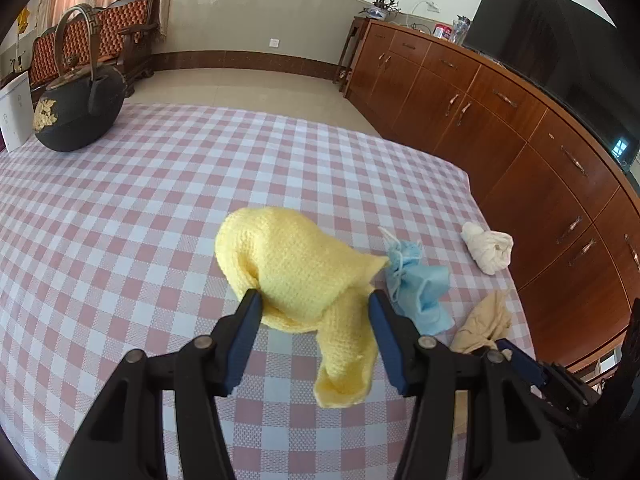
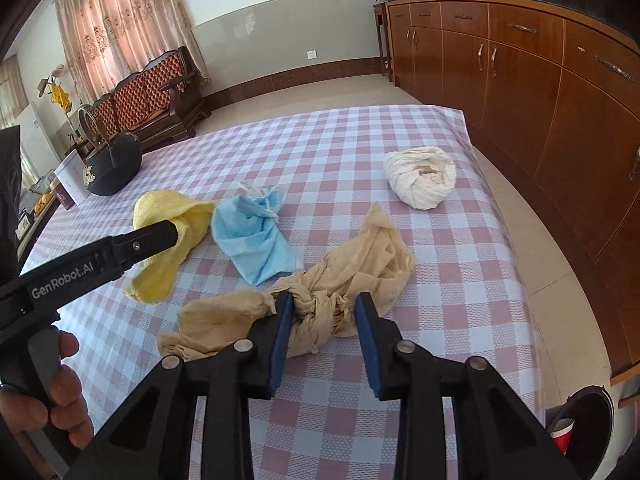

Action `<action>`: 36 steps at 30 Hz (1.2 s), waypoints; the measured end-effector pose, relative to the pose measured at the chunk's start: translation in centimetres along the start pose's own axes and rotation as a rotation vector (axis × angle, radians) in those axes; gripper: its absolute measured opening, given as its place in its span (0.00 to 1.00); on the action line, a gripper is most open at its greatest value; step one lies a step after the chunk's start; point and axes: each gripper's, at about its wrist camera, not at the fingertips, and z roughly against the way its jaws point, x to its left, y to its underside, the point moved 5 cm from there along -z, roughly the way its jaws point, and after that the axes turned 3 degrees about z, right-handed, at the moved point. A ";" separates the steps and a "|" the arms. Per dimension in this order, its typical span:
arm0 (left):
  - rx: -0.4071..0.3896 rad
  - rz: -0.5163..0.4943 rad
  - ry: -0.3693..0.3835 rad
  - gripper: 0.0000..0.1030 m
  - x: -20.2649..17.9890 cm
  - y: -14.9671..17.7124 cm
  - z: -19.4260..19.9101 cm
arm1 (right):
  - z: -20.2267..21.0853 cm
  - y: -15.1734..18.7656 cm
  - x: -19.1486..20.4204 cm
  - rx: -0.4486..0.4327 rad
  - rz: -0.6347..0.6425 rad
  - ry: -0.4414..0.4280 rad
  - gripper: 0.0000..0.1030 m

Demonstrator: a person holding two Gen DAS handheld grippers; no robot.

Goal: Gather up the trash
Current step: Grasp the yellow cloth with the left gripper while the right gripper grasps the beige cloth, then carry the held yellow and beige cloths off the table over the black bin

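While the pink-and-white checked tablecloth [image 1: 140,208] lay beneath, the left gripper [image 1: 315,300] straddled a yellow knitted cloth [image 1: 296,268], jaws spread; the right gripper [image 2: 320,304] stood parted around a knotted beige rag [image 2: 320,308].

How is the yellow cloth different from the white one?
The yellow cloth sits between the left gripper's fingers; the white cloth lies alone near the table edge. The yellow cloth is knitted and floppy; the white cloth is wound into a ball. Both rest on the checked tablecloth.
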 end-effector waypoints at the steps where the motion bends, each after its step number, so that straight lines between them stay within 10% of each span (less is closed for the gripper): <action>1: 0.000 -0.002 -0.009 0.55 0.1 0.1 -0.2 | 0.0 0.0 -0.4 -0.001 -0.006 0.001 0.33; 11: 0.012 0.023 -0.003 0.42 1.0 0.8 -1.1 | -0.2 0.0 -1.8 0.013 -0.076 -0.005 0.50; 18: -0.017 0.039 0.034 0.09 1.6 1.2 0.7 | 0.5 -0.1 -0.4 -0.002 -0.064 -0.057 0.17; 36: -0.039 -0.048 0.113 0.09 -0.3 5.6 10.1 | 8.7 2.6 -0.6 -0.064 -0.101 -0.076 0.16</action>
